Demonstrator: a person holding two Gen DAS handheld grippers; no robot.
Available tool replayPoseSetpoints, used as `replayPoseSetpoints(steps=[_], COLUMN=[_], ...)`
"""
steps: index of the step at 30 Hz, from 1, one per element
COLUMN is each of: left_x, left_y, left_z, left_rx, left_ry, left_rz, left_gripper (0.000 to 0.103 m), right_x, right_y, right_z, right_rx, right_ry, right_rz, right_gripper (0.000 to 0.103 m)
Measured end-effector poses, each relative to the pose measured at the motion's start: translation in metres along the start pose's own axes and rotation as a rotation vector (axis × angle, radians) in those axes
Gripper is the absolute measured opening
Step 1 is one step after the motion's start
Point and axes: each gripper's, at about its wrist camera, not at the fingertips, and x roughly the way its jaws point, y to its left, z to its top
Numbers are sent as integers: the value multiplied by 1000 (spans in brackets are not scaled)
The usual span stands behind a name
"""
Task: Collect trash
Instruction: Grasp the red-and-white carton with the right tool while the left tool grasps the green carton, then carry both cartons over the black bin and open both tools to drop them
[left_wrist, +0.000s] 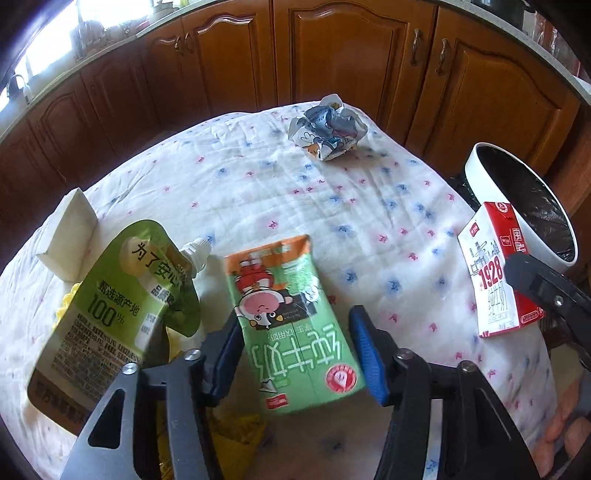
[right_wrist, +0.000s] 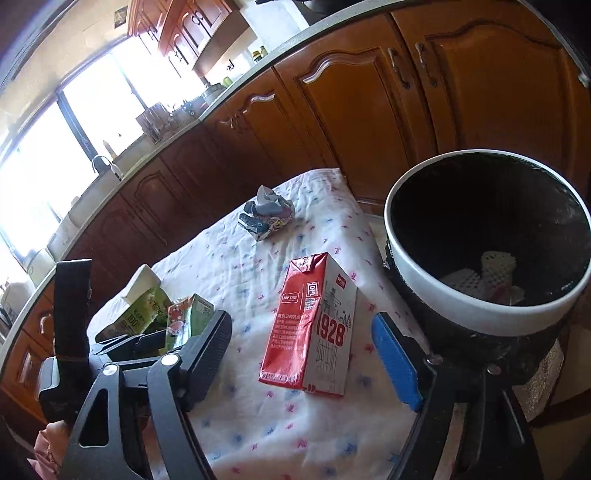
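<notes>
Tongs: left (left_wrist: 293, 332) wide astride milk pouch (left_wrist: 291, 325) | right (right_wrist: 301, 347) wide by carton (right_wrist: 314, 325) | bin (right_wrist: 443, 314) bottom dark

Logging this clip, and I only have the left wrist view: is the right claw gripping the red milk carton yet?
Observer: No. The right claw is open; the milk carton stands upright between its fingers with gaps on both sides.
Operator: Is the bin empty?
Observer: No, white foam netting lies at the bottom of the bin.
Operator: And the white box at the far left?
Observer: The white box is open at the top.
</notes>
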Motion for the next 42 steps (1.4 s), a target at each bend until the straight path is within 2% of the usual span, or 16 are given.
replayPoseSetpoints(steps=[2, 3, 5, 7, 11, 24, 34, 42], left_x=[1, -1, -8, -18, -30, -67, -73, -72], left_y=[6, 9, 15, 19, 17, -13, -46, -83], left_z=[1, 1, -1, -4, -8, -12, 1, 24], left_rx=[-20, -33, -56, -69, -51, 34, 88, 156], left_ry=[-8, -17, -39, -67, -86, -125, -135, -151], left_rz=[-30, -55, -101, -155, -210, -312, -359, -380], left_gripper=[45, 45, 45, 45, 45, 45, 45, 45], right_x=[12, 18, 21, 13, -3, -51, -81, -95], right_y=[-1, -2, -4, 0, -1, -17, -46, -78], right_z=[-1, 0, -1, -2, -4, -4, 11, 25], right_rx=[-12, -18, -18, -40, -33, 22, 62, 98], right_ry=[33, 49, 54, 33, 15, -65, -140, -182], right_rz=[-20, -28, -3, -18, 5, 40, 7, -39], right_gripper=[56, 52, 44, 37, 31, 30, 30, 30])
